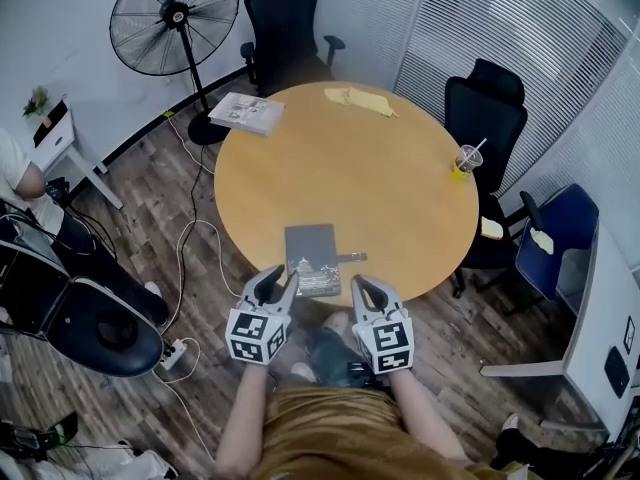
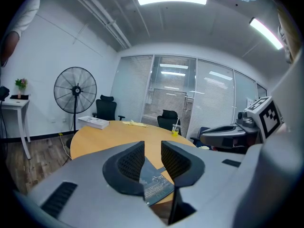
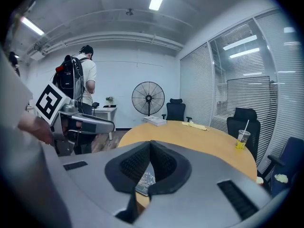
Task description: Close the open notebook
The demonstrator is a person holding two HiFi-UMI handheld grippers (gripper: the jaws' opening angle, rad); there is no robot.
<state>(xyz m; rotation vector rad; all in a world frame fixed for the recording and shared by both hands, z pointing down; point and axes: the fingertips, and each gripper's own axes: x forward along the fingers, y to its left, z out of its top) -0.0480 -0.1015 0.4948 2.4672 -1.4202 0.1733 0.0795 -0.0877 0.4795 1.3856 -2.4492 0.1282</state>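
The dark notebook [image 1: 311,258] lies closed at the round table's [image 1: 390,178] near edge. Near it, the left gripper's [image 1: 278,286] jaws stand apart, empty; the right gripper's [image 1: 368,290] jaws meet, empty.

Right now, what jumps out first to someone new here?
The big round wooden table fills the middle, with a dark notebook lying at its near edge. Just short of it hang the left tongs, jaws apart, and the right tongs, jaws together. A black pedestal fan stands far left; a drink cup with a straw sits at the table's right edge.
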